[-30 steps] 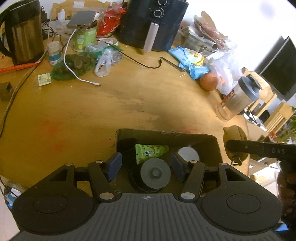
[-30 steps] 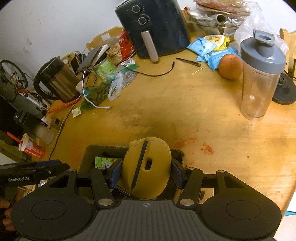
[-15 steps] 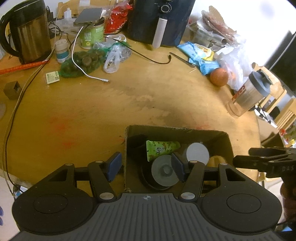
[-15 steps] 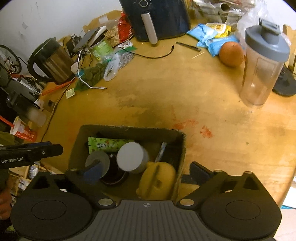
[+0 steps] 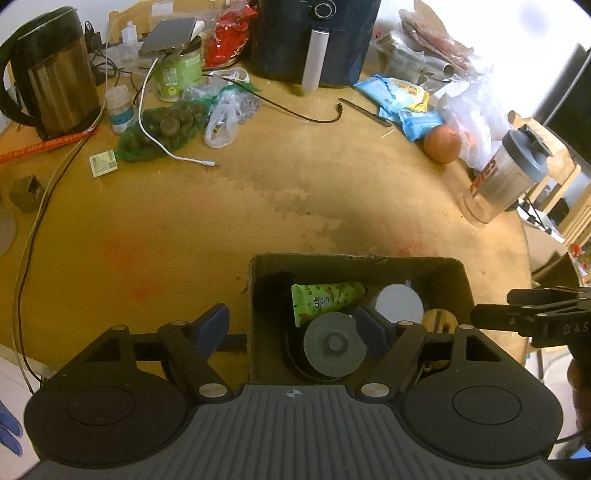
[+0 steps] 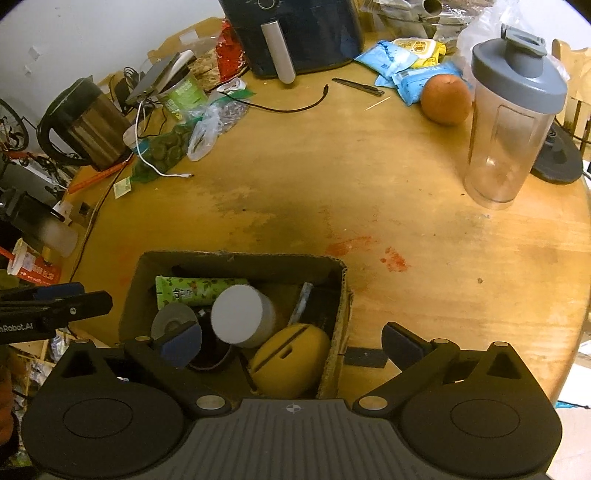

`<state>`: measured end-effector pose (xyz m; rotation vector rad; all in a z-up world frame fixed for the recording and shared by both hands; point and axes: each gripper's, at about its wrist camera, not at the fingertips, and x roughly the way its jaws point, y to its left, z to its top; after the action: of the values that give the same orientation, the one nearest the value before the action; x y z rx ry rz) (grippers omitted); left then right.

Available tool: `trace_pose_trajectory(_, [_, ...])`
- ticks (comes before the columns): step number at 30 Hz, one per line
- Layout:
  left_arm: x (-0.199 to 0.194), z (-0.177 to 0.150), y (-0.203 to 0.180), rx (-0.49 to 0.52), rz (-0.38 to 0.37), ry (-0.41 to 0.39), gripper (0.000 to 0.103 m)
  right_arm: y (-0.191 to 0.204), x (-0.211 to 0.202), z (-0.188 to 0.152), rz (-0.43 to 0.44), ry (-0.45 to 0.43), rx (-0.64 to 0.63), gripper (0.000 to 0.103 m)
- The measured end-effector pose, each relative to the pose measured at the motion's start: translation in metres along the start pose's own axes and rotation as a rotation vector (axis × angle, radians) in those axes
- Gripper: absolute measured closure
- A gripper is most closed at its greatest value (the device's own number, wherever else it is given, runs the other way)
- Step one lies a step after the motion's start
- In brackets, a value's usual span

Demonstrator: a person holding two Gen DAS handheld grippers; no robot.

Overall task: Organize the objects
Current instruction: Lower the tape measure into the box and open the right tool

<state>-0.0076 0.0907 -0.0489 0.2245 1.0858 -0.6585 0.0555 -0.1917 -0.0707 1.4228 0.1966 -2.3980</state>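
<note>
A cardboard box (image 5: 354, 263) (image 6: 236, 258) stands at the near edge of the round wooden table. Inside lie a green tube (image 5: 325, 299) (image 6: 195, 290), a grey round lid (image 5: 334, 343), a white-capped jar (image 6: 240, 317) (image 5: 399, 304) and a yellow case (image 6: 291, 356) (image 5: 437, 319). My left gripper (image 5: 291, 328) is open, its jaws astride the box's left wall. My right gripper (image 6: 291, 341) is open wide and empty, astride the box's right wall, above the yellow case.
On the far half of the table stand a black air fryer (image 6: 291, 33), a steel kettle (image 5: 51, 74), a green can (image 5: 179, 77), plastic bags, cables, blue snack packs (image 6: 391, 61), an orange (image 6: 445, 98) and a clear shaker bottle (image 6: 513, 122).
My right gripper opened and let the yellow case drop into the box, then drew back. My left gripper pulled back and shifted left, opening wider across the box wall.
</note>
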Motion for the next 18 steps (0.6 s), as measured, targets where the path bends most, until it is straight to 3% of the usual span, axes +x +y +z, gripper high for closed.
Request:
trace_pose_trajectory(10, [-0.005,0.010,-0.008,0.044,0.017,-0.086,0.003,-0.002,-0.006,-0.001,-0.149,-0.102,0.033,0.000])
trace_pose_trajectory(18, [-0.020,0.020,-0.024,0.155,0.060,-0.254,0.000,0.006,-0.022,0.006,-0.291,-0.263,-0.002,0.000])
